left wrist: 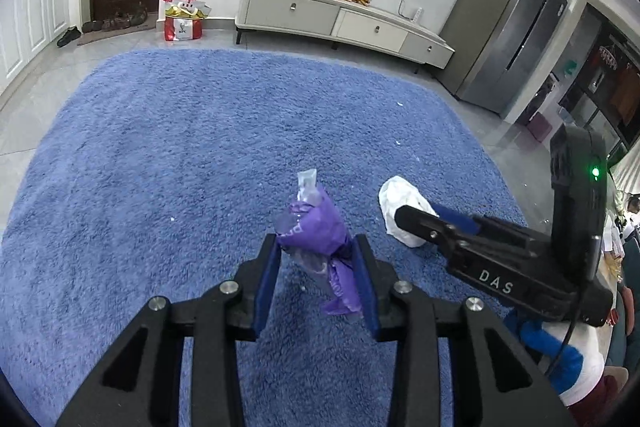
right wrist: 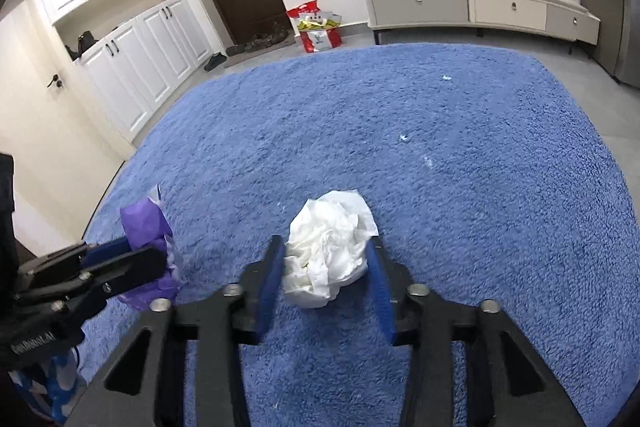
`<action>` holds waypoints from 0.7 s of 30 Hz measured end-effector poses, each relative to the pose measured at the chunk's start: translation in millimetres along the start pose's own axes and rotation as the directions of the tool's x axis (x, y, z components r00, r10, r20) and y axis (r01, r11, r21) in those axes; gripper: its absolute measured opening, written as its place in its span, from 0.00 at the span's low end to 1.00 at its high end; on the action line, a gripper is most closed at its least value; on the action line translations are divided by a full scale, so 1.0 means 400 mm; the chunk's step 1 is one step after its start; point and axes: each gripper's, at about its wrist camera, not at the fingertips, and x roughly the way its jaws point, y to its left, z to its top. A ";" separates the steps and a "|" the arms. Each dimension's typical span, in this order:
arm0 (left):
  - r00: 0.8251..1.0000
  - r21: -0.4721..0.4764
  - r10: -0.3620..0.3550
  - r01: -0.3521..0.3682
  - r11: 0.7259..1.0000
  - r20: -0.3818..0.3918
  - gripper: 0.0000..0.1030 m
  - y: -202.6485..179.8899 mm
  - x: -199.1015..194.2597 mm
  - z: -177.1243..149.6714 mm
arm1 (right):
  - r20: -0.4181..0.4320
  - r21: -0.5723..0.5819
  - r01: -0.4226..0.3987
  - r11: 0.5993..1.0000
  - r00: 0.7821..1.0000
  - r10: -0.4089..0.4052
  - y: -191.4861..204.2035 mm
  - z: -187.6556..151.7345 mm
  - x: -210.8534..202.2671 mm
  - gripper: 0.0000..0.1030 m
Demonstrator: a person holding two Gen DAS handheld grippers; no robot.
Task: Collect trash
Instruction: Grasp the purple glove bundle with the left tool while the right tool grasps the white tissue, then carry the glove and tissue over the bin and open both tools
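A purple plastic wrapper (left wrist: pixel 316 227) is held between the blue pads of the left gripper (left wrist: pixel 318 259), whose fingers are closed narrowly on its lower half. Its long axis stands roughly upright, with a clear crimped end pointing up and far from the fingers and a purple tail hanging below them. It appears to be lifted clear of the blue rug (left wrist: pixel 180 155), though contact at the tail cannot be ruled out.

A crumpled white tissue (right wrist: pixel 330 251) is gripped by the right gripper (right wrist: pixel 326 267), its fingers pressed against both flanks of the wad. The wad is roughly round, so no long axis is offered; most of it bulges forward, beyond the fingertips.

The two grippers are seen side by side, near each other, the left one's load lying to the left of the right one's. Both fingers being occupied, the coming move is judged to be a carry to a bin, which is not seen in either view. Small white scraps (right wrist: pixel 404 137) remain on the far right of the rug, nearer the right gripper.
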 end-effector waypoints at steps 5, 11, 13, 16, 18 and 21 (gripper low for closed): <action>1.000 0.002 0.019 -0.019 1.000 -0.004 0.33 -0.024 -0.017 -0.015 | 0.027 -0.021 -0.052 0.998 0.998 0.053 0.005 -0.025 -0.056 0.17; 1.000 0.063 0.023 -0.023 0.998 -0.012 0.33 -0.122 -0.035 -0.016 | 0.111 0.026 -0.095 0.995 0.990 0.092 -0.051 -0.067 -0.184 0.17; 1.000 0.098 0.010 -0.009 0.995 -0.018 0.33 -0.169 -0.034 -0.010 | 0.144 0.053 -0.095 0.994 0.986 0.086 -0.093 -0.090 -0.241 0.17; 0.999 0.148 -0.025 0.032 0.988 -0.046 0.33 -0.254 -0.019 -0.008 | 0.188 0.101 -0.076 0.992 0.981 0.056 -0.164 -0.128 -0.322 0.17; 0.996 0.182 -0.050 0.062 0.981 -0.072 0.33 -0.317 -0.001 -0.006 | 0.214 0.137 -0.058 0.989 0.976 0.027 -0.216 -0.151 -0.370 0.17; 0.988 0.237 -0.100 0.126 0.963 -0.121 0.33 -0.435 0.041 -0.005 | 0.243 0.214 0.010 0.977 0.968 -0.064 -0.328 -0.210 -0.453 0.17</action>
